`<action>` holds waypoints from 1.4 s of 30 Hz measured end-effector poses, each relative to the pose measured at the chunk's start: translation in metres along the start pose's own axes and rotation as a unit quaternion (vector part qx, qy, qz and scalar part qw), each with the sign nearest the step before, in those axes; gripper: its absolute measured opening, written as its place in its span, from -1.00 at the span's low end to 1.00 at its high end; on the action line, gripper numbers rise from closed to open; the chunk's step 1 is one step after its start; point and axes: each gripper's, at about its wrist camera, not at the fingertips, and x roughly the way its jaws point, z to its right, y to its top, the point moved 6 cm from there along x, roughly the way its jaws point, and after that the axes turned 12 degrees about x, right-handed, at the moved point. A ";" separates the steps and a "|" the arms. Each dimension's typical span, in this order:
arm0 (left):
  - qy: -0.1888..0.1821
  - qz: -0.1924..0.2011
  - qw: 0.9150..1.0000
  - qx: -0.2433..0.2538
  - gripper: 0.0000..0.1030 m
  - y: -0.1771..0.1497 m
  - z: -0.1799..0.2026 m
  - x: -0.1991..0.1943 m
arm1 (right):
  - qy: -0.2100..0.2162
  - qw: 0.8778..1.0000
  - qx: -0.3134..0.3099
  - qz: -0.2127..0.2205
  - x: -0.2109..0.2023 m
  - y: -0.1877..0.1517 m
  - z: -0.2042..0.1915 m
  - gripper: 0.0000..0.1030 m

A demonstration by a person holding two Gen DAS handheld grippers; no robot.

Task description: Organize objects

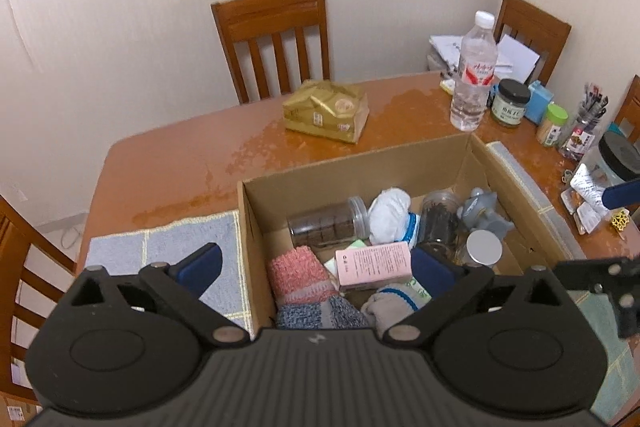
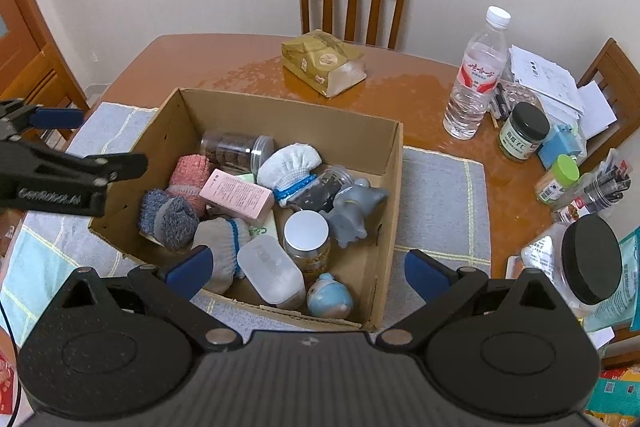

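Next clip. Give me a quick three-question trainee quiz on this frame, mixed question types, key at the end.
1. True or false: the gold packet lies inside the cardboard box.
2. Which stands upright on the table beyond the box? A) water bottle B) pink carton C) grey elephant toy
3. Fill in: both the left gripper and the right gripper are ____ and hold nothing.

Key: 1 false, it lies on the table behind the box; 2 A; 3 open.
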 end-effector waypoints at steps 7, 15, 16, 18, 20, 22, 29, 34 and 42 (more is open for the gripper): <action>0.065 0.007 0.998 0.007 0.99 -0.018 0.011 -0.010 | -0.010 1.000 0.014 0.009 0.004 -0.002 0.000 1.00; 0.048 -0.052 0.995 -0.064 0.99 -0.060 0.022 -0.012 | -0.029 0.997 0.063 -0.013 0.027 -0.029 0.007 1.00; 0.055 -0.062 0.994 -0.068 0.99 -0.064 0.023 -0.013 | -0.032 0.997 0.069 -0.015 0.029 -0.033 0.008 1.00; 0.059 -0.083 0.992 -0.077 0.99 -0.070 0.023 -0.014 | -0.038 0.996 0.081 -0.019 0.030 -0.040 0.008 1.00; 0.056 -0.094 0.990 -0.091 0.99 -0.074 0.024 -0.017 | -0.037 0.995 0.088 -0.028 0.031 -0.046 0.006 1.00; 0.049 -0.102 0.988 -0.104 0.99 -0.076 0.025 -0.022 | -0.033 0.995 0.092 -0.032 0.028 -0.051 0.003 1.00; 0.065 -0.113 0.987 -0.093 0.99 -0.070 0.029 -0.036 | -0.034 0.995 0.090 -0.036 0.010 -0.055 -0.008 1.00; 0.059 -0.110 0.987 -0.101 0.99 -0.067 0.028 -0.043 | -0.041 0.995 0.084 -0.030 0.000 -0.053 -0.010 1.00; 0.052 -0.107 0.987 -0.111 0.99 -0.064 0.029 -0.050 | -0.040 0.994 0.096 -0.023 -0.009 -0.052 -0.008 1.00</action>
